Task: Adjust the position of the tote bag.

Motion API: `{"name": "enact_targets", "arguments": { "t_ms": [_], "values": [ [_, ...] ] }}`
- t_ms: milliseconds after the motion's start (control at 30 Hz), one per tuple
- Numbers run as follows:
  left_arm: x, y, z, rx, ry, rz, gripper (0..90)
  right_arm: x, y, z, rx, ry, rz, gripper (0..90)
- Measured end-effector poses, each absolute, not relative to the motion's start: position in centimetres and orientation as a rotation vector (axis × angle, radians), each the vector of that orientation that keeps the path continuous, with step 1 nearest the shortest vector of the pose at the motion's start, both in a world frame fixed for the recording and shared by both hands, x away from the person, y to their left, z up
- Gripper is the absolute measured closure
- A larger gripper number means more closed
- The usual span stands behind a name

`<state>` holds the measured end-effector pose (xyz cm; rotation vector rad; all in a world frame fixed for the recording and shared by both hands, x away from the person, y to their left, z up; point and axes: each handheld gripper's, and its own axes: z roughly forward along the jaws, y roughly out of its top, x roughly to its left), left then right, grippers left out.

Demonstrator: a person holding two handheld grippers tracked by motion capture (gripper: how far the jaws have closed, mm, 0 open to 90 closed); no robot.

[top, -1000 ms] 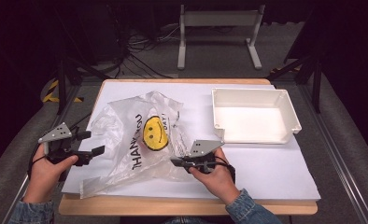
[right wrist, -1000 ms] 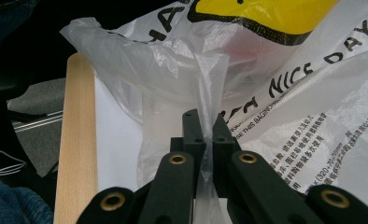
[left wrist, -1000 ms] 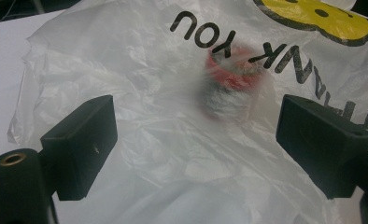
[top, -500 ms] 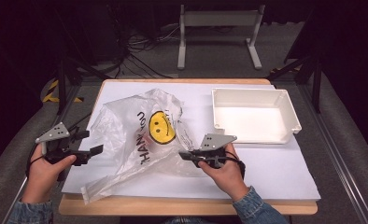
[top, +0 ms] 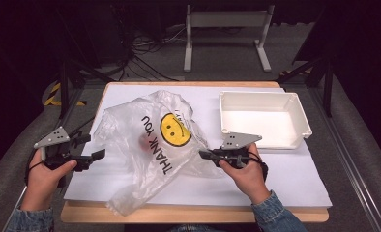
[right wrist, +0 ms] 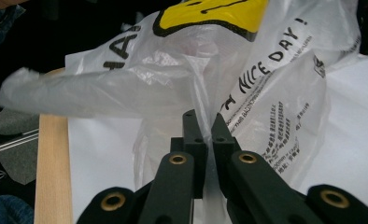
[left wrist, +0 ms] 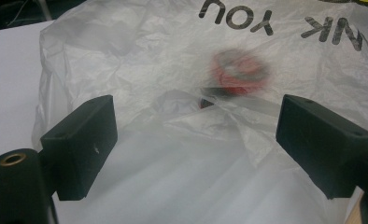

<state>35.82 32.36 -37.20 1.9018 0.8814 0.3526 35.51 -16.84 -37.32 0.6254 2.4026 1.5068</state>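
A clear plastic bag (top: 150, 145) with a yellow smiley face and "THANK YOU" print lies crumpled across the middle of the table. A red and black object (left wrist: 240, 72) shows blurred through its film. My right gripper (top: 203, 154) is shut on the bag's right edge, the film (right wrist: 205, 126) pinched between its jaws. My left gripper (top: 97, 154) is open at the bag's left side, its jaws wide apart with the bag (left wrist: 191, 154) lying between and beyond them, not touching.
A white rectangular tray (top: 300, 113) stands at the back right of the table, with nothing in it. White paper (top: 285, 179) covers the wooden tabletop. The bag's tail (top: 125, 203) reaches the front edge. Dark floor, cables and a stand lie beyond.
The right gripper has pulled the bag's edge to the right and a little back, stretching the bag out. The left gripper has stayed near the bag's left side.
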Motion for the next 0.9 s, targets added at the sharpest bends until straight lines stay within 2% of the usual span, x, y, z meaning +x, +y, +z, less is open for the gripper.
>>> {"name": "enact_targets", "arguments": {
  "t_ms": [900],
  "values": [
    [35.8, 32.3, -37.2, 1.902, 0.88, 0.352, 13.4, 37.9, -22.6, -37.8, 0.83, 2.368, 1.492, 89.2]
  ]
}}
